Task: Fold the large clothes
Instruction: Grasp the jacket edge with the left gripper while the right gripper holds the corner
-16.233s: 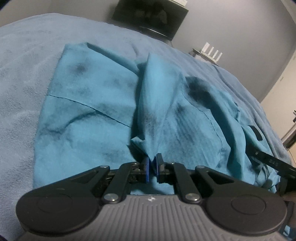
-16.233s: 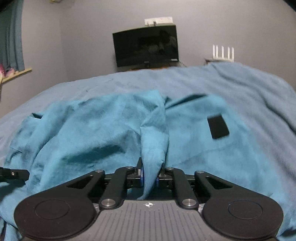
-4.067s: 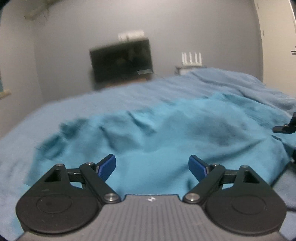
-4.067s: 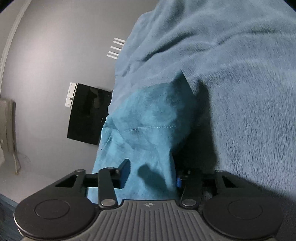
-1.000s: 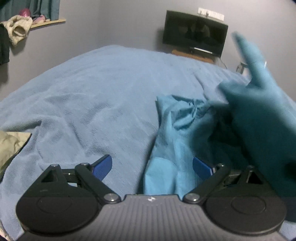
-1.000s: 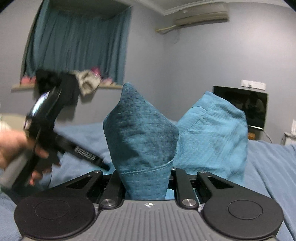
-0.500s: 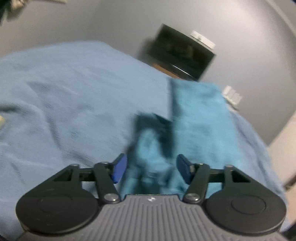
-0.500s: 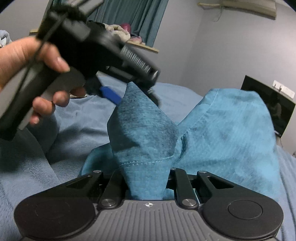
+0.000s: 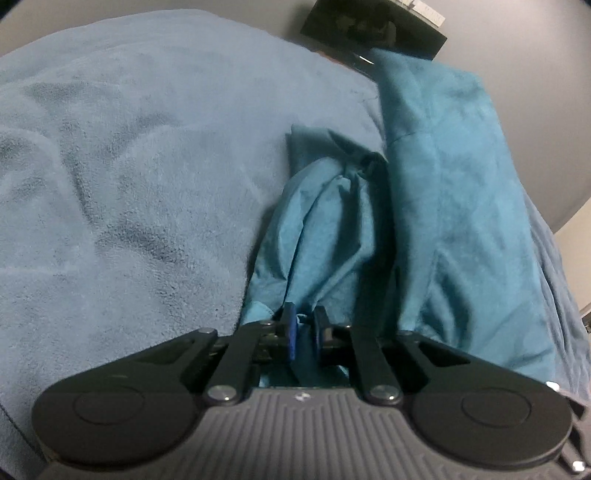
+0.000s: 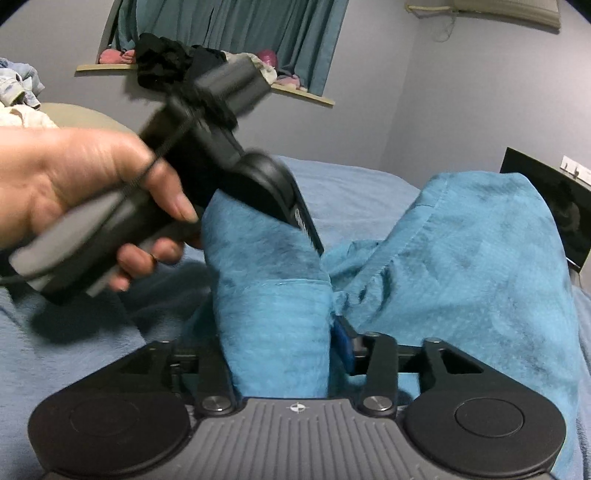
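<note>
- The left gripper point(image 9: 304, 334) is pinched tight on a bit of the teal garment point(image 9: 436, 206), with cloth squeezed between its blue pads.
- The right gripper point(image 10: 280, 350) is opening. A fold of the same cloth point(image 10: 273, 306) stands up between its fingers. Its right blue pad point(image 10: 341, 345) shows beside the fold with a thin gap; the left one is hidden, so it looks let go.
- In the right wrist view, the person's left hand point(image 10: 85, 192) grips the handle of the left gripper point(image 10: 221, 177), just above and to the left of the fold. That tool is blurry.
- The garment lies bunched up on the blanket point(image 9: 129, 166). Part of it is a crumpled heap close to the left gripper, and a wider part runs away to the far right.
- The blanket is soft, fuzzy and light blue. It covers the whole bed, with bare blanket on the left side.
- Past the far end of the bed is a dark screen point(image 9: 369, 26) against a grey wall point(image 10: 443, 96).
- In the right wrist view, teal curtains point(image 10: 229, 29) hang at the far wall.
- Below the curtains is a shelf point(image 10: 207, 79) with dark, pink and pale clothes piled on it.
- More pale clothes point(image 10: 18, 99) sit at the far left.
- A long white box point(image 10: 491, 11) is up high on the right wall.
</note>
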{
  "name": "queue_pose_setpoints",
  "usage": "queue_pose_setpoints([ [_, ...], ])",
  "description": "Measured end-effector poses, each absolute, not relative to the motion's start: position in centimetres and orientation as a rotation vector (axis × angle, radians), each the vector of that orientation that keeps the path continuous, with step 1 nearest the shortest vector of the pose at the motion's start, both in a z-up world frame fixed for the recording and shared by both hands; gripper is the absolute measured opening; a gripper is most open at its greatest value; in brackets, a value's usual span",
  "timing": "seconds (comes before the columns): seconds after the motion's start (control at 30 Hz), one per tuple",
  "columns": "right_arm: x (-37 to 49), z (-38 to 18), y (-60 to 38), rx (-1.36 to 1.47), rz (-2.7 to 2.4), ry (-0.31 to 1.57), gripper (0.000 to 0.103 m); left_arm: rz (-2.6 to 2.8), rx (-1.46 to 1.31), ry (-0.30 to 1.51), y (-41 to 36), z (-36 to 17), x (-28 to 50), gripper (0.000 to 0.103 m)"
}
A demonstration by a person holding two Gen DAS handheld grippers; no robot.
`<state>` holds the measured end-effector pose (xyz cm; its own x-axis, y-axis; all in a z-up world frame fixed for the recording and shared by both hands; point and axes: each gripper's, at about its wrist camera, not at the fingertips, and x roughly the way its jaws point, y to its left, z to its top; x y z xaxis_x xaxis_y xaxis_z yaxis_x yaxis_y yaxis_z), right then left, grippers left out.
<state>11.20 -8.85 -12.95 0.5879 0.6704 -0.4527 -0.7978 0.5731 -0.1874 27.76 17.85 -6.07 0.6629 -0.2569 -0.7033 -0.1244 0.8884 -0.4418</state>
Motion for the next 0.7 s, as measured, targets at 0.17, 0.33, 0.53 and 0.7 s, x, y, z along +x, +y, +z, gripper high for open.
queue_pose_setpoints([
  [0.17,8.9,-10.9,-16.5,-0.348,0.933,0.376,0.063,-0.080,-0.461,0.859,17.7,-6.1,28.1,0.007],
  [0.33,8.6,-6.8,-23.9,-0.171,0.873,0.419,0.064,-0.072,-0.406,0.865,17.2,-5.4,27.9,0.007],
  [0.53,14.2,-6.2,-26.4,-0.065,0.534,0.494,0.054,-0.060,-0.349,0.864,16.5,-4.6,27.7,0.007],
  [0.7,17.5,-8.6,-29.4,0.135,0.434,0.605,0.050,-0.056,-0.343,0.865,16.0,-4.9,28.0,0.007],
])
